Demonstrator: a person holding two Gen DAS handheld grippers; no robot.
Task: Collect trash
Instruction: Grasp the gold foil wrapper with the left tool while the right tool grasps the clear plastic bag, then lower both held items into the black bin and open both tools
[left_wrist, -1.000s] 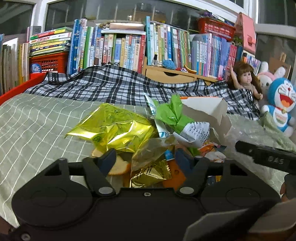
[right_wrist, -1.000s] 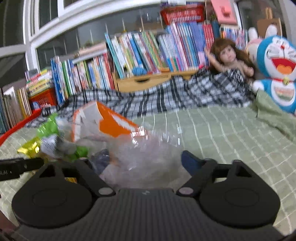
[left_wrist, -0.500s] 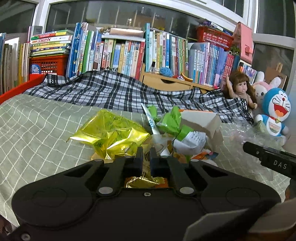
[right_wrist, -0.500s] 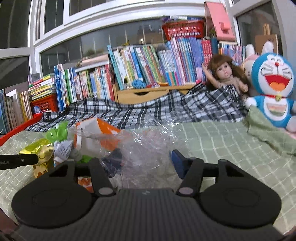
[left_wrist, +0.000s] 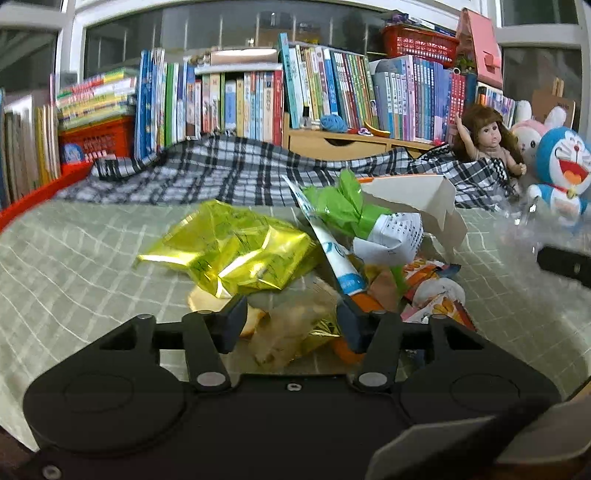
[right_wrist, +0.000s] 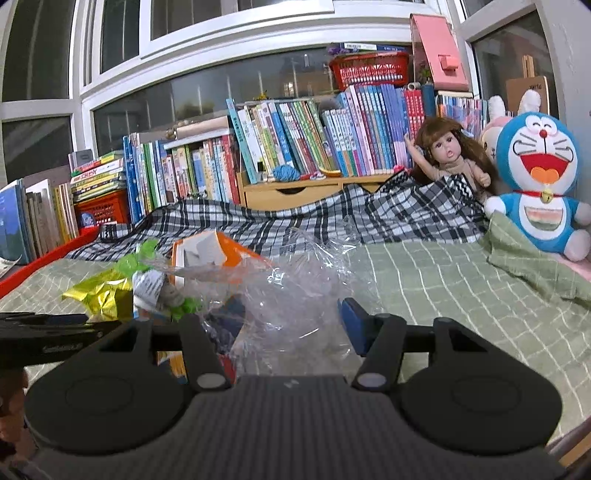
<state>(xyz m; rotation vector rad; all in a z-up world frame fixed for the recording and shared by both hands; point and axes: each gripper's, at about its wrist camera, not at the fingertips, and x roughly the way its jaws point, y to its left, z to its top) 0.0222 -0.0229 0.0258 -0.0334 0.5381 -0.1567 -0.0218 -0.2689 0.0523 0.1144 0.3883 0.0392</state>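
The fingers of the left gripper (left_wrist: 291, 325) are spread over a crumpled clear-and-gold foil wrapper (left_wrist: 295, 338) lying between them on the green checked bedsheet (left_wrist: 74, 258). The right gripper (right_wrist: 288, 319), fingers also spread, straddles a crinkled transparent plastic bag (right_wrist: 295, 284) just right of the heap.

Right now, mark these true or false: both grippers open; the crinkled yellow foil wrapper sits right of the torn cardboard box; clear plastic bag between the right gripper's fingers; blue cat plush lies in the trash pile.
1. Both the left gripper and the right gripper are open. True.
2. The crinkled yellow foil wrapper sits right of the torn cardboard box. False: it lies to its left.
3. The clear plastic bag lies between the right gripper's fingers. True.
4. The blue cat plush lies in the trash pile. False: it sits apart, at the far right.
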